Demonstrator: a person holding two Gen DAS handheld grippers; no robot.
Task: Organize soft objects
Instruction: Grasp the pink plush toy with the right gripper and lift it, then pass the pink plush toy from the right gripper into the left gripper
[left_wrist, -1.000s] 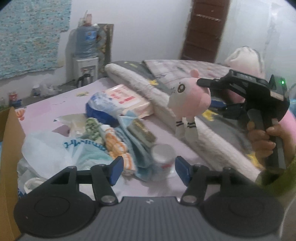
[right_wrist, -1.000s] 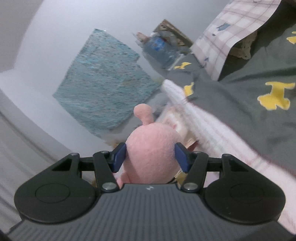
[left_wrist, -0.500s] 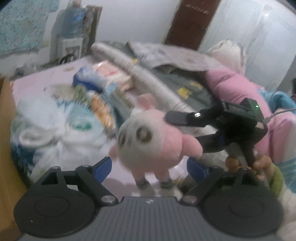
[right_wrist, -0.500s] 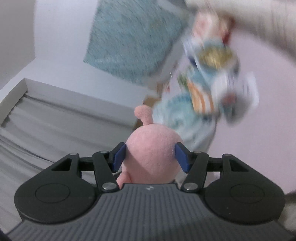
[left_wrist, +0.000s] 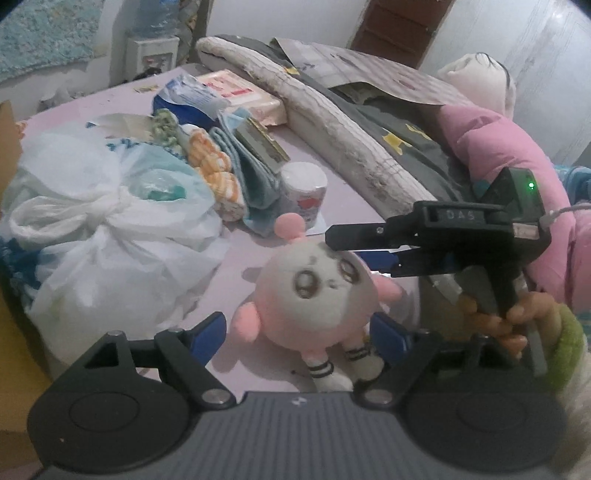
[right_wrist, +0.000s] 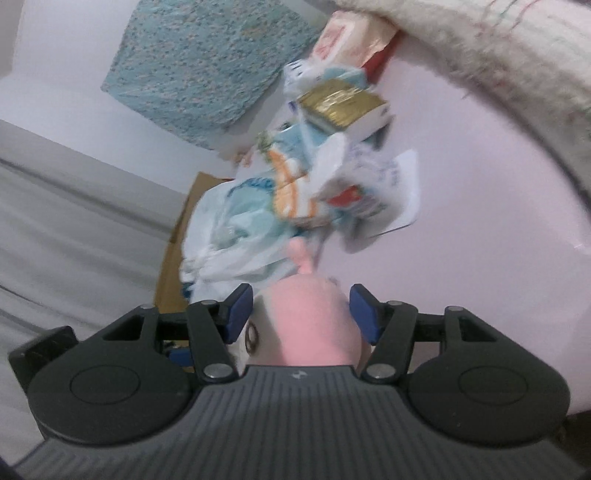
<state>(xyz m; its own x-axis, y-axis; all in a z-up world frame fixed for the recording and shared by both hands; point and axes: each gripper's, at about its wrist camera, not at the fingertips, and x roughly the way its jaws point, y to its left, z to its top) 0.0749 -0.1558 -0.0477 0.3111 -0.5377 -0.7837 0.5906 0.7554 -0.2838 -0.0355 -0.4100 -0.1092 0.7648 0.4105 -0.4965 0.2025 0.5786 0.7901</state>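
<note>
Plush (left_wrist: 314, 291) at lower centre of left view, feet on pink bed (left_wrist: 258, 254); right gripper (right_wrist: 301, 312) fingers clamped on its head; left gripper (left_wrist: 295, 332) fingers spread wide either side, just opened, not pressing; risk: right lets go early, round plush topples or rolls toward bag (left_wrist: 110, 236); left closing low may catch only thin legs.

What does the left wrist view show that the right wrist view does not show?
Only the left wrist view shows the plush toy's face and striped legs, the right gripper from outside, the hand holding it, and the pink quilt. Only the right wrist view shows the right gripper's pads pressing the toy's head, and the grey curtain. Both show the toy, the white plastic bag and the pink sheet.
</note>
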